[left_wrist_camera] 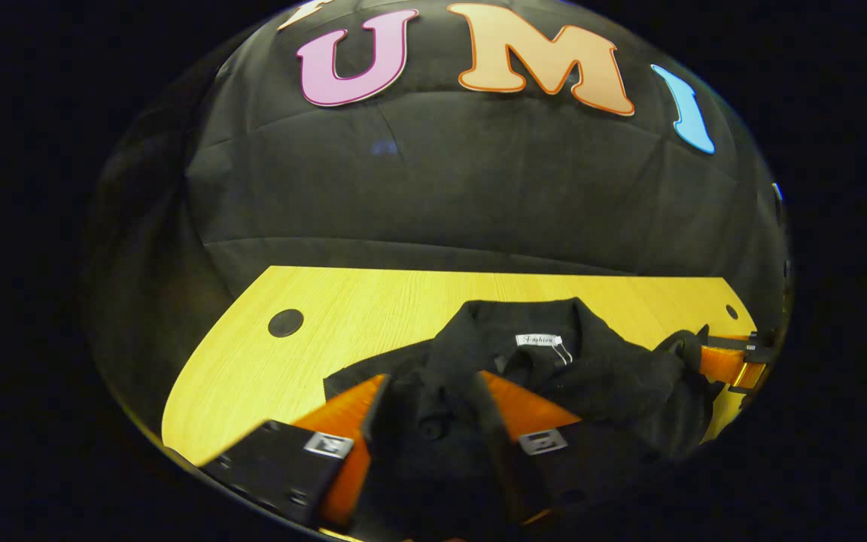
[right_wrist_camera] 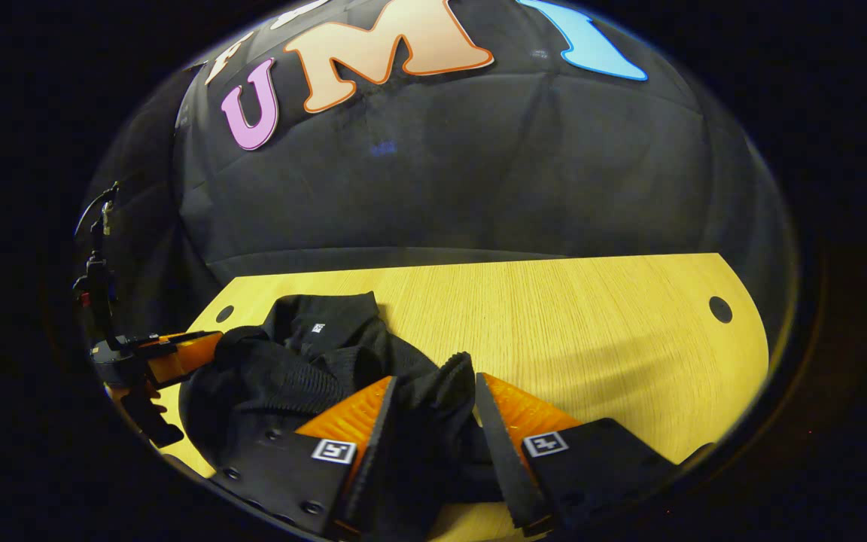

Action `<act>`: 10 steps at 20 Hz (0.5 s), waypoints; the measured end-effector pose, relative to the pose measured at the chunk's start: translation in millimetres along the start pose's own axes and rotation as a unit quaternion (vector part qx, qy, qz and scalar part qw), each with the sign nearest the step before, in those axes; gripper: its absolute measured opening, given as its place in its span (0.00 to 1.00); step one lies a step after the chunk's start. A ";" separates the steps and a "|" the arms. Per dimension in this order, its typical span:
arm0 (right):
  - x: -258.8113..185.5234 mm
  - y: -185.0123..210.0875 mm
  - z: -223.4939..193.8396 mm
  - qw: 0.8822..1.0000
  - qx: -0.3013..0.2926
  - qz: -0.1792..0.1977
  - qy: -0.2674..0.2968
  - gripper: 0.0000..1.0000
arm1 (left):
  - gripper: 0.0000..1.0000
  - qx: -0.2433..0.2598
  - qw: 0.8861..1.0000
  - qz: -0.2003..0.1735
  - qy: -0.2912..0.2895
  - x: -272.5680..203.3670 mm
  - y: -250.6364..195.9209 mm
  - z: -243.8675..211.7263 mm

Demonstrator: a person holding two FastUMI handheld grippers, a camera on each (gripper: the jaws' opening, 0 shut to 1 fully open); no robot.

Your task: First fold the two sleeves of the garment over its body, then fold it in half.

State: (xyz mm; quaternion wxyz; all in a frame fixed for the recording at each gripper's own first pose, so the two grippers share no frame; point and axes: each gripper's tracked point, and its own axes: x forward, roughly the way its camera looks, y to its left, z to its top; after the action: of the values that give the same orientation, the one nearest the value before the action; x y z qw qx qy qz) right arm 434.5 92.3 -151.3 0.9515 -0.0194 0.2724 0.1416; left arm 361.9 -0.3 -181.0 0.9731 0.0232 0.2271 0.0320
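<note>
A black knit garment (left_wrist_camera: 614, 376) lies bunched on the yellow wooden table (left_wrist_camera: 343, 301), its collar with a white label (left_wrist_camera: 539, 340) toward the far edge. My left gripper (left_wrist_camera: 432, 376) is shut on a buttoned part of the garment, which fills the gap between its orange fingers. In the right gripper view, my right gripper (right_wrist_camera: 435, 380) is shut on a ribbed edge of the garment (right_wrist_camera: 290, 369), which stands up between its fingers. Each gripper appears in the other's view at the garment's side: the right gripper (left_wrist_camera: 734, 361) and the left gripper (right_wrist_camera: 177, 352).
The table (right_wrist_camera: 591, 316) has bare wood to the right of the garment in the right gripper view. Round holes (left_wrist_camera: 285, 322) (right_wrist_camera: 720, 309) sit near its far corners. Black cloth walls close the booth behind and beside the table.
</note>
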 end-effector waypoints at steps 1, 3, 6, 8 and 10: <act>-4.4 -0.7 1.8 1.000 -0.003 0.000 -0.004 0.72 | 0.80 -0.003 1.000 0.000 -0.009 -0.4 -1.4 6.3; -12.5 -3.2 8.5 1.000 -0.012 -0.004 -0.015 0.88 | 0.97 -0.008 1.000 -0.005 -0.016 -9.9 -4.4 10.0; -35.3 -4.1 22.7 0.999 -0.025 -0.012 -0.042 0.94 | 0.95 -0.003 1.000 -0.003 -0.028 -25.4 -2.3 20.2; -54.3 0.1 32.6 0.998 -0.025 -0.009 -0.064 0.99 | 0.95 -0.003 0.999 -0.003 -0.047 -39.7 -0.6 32.6; -76.2 5.9 40.3 0.996 -0.023 -0.008 -0.085 0.95 | 0.95 0.003 0.998 -0.004 -0.066 -59.4 2.2 45.0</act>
State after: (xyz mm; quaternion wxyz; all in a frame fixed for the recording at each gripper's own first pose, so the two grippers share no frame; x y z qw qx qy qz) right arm 391.6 82.8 -76.9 0.9716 -0.0318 0.1870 0.1415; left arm 328.6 -3.9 -114.3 0.9861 0.0275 0.1621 0.0253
